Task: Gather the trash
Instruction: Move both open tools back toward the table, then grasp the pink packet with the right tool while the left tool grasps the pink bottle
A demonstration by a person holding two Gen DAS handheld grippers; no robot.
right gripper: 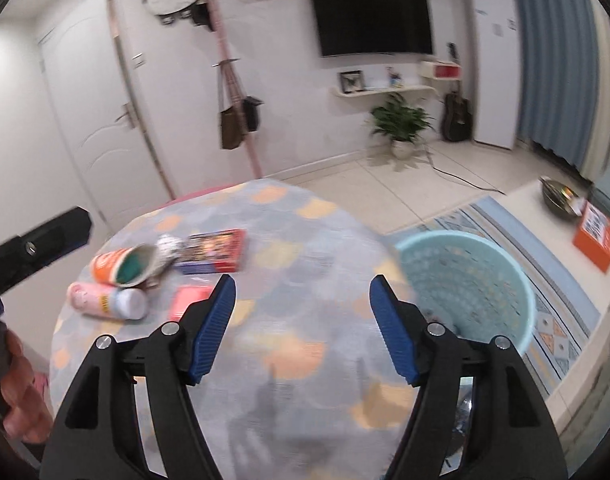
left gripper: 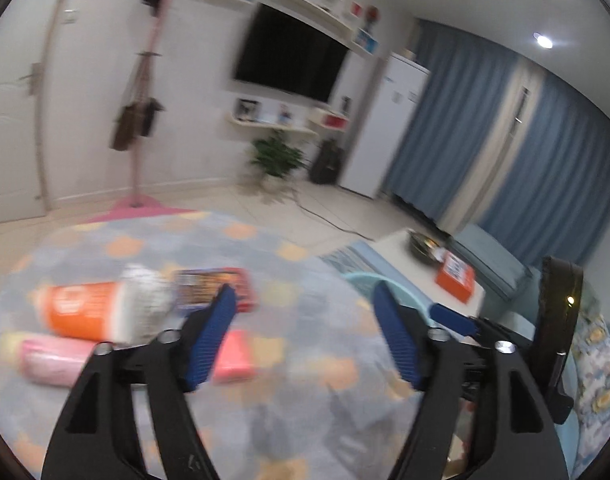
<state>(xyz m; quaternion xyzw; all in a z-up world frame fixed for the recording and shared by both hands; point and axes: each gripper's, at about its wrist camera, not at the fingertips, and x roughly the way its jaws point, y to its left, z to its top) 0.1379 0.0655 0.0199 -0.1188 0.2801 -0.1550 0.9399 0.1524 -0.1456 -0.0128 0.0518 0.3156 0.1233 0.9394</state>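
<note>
Trash lies on the left part of a round table with a grey and orange cloth [right gripper: 289,320]: an orange paper cup on its side [right gripper: 121,264] [left gripper: 85,312], a crumpled white wad [right gripper: 169,246], a pink bottle [right gripper: 105,300] [left gripper: 57,356], a red and blue box [right gripper: 217,250] [left gripper: 213,284] and a small red packet [right gripper: 187,300] [left gripper: 235,356]. A light blue basket [right gripper: 465,284] stands right of the table. My left gripper [left gripper: 305,336] is open above the table, right of the trash. My right gripper [right gripper: 303,328] is open, between the trash and the basket.
A low white table [right gripper: 545,240] with a metal bowl [right gripper: 561,200] and an orange box [right gripper: 595,236] stands at the right on a patterned rug. A blue sofa [left gripper: 497,264], a coat stand [right gripper: 237,100], a plant [right gripper: 401,124] and a TV [right gripper: 369,16] lie beyond.
</note>
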